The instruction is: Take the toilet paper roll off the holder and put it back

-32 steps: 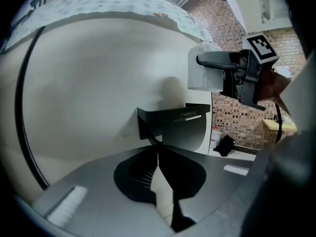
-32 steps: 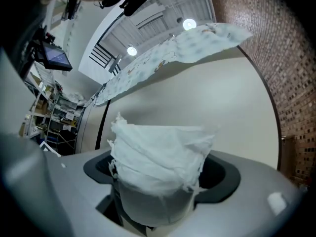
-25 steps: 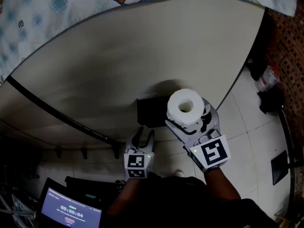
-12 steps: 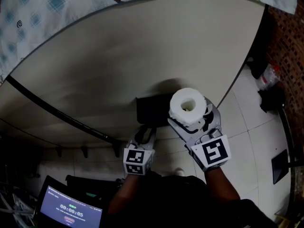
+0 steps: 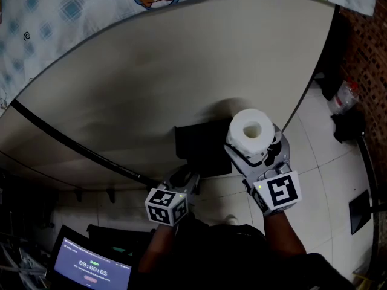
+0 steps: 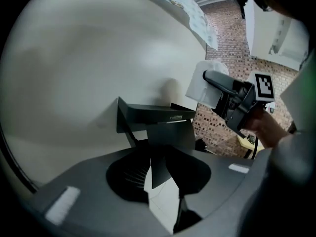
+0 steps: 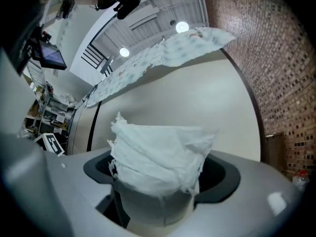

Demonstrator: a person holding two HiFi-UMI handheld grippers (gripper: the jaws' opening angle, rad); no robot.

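**Head view.** The toilet paper roll (image 5: 251, 130) was a white cylinder with an open core. It stood end-up in the right gripper (image 5: 260, 153), whose jaws were clamped on its sides. The roll was off the holder (image 5: 202, 148) and just to the holder's right. The holder was a matte black, box-shaped bracket fixed to a smooth cream wall (image 5: 157, 83). The left gripper (image 5: 181, 179) sat at the holder's lower edge. A black strip (image 5: 66, 144) ran diagonally across the wall. A patterned cloth (image 5: 72, 2) hung over the wall's top. Pale tiled floor (image 5: 326, 156) and a brick wall (image 5: 369, 59) lay to the right. A lit screen (image 5: 91, 269) stood at lower left.

**Left gripper view.** The left gripper (image 6: 163, 181) had its jaws narrowly apart. The lower corner of the holder (image 6: 155, 115), a flat dark plate under an angular shelf, reached into the gap. Pale floor showed between that plate and the right-hand pad. The right gripper (image 6: 232, 90) held the toilet paper roll (image 6: 202, 83) up beside the holder, in front of the brick wall (image 6: 232, 38).

**Right gripper view.** The right gripper (image 7: 158, 196) was closed on the toilet paper roll (image 7: 158, 154). The roll's outer sheet was crumpled and had a torn edge. It blocked much of the cream wall (image 7: 197, 93) behind. The patterned cloth (image 7: 163, 53) draped along the wall's top under two ceiling lights (image 7: 181, 26).
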